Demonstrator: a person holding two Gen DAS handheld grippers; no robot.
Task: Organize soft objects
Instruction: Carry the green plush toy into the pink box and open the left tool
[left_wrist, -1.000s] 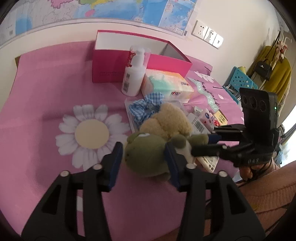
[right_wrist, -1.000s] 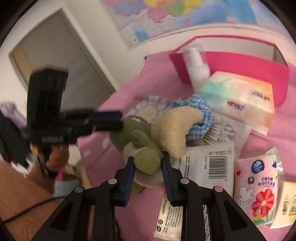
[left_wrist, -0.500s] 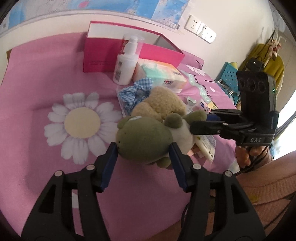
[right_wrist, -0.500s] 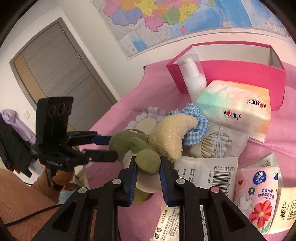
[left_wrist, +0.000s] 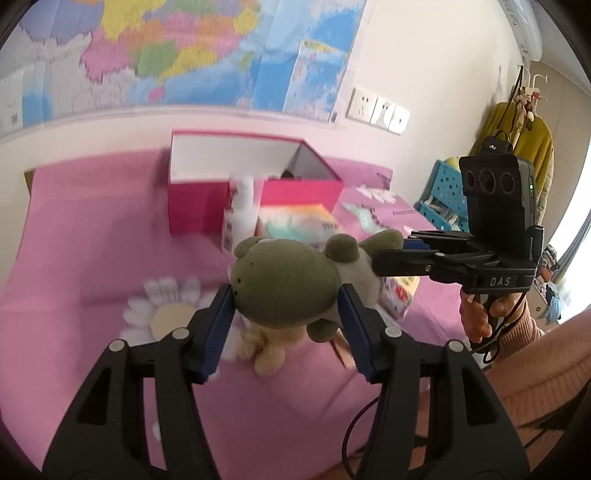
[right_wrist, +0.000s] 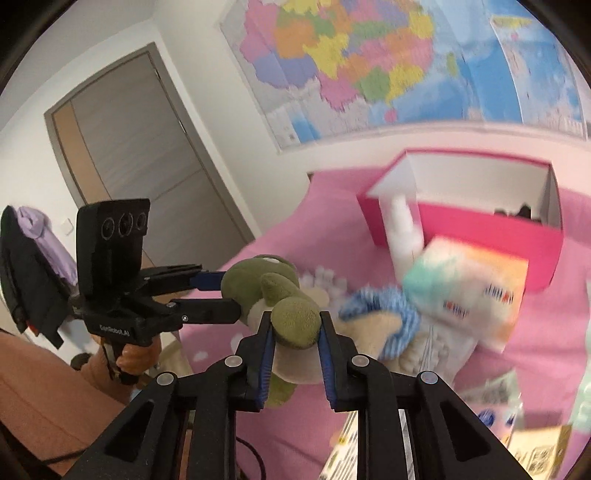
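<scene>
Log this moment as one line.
left tool: shut on green plush | right tool: shut on its limb | plush: lifted | pink box: open

We see a wall map (left_wrist: 192, 55), white sockets (left_wrist: 378, 110), a grey door (right_wrist: 147, 155), and a coat rack (left_wrist: 524, 122).

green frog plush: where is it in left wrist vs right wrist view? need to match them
Left wrist: green frog plush toy at centre, head between the left gripper fingers.
Right wrist: same plush centre-left, one limb clamped in the right gripper.
Shared landmark: open pink cardboard box behind it in both.
</scene>
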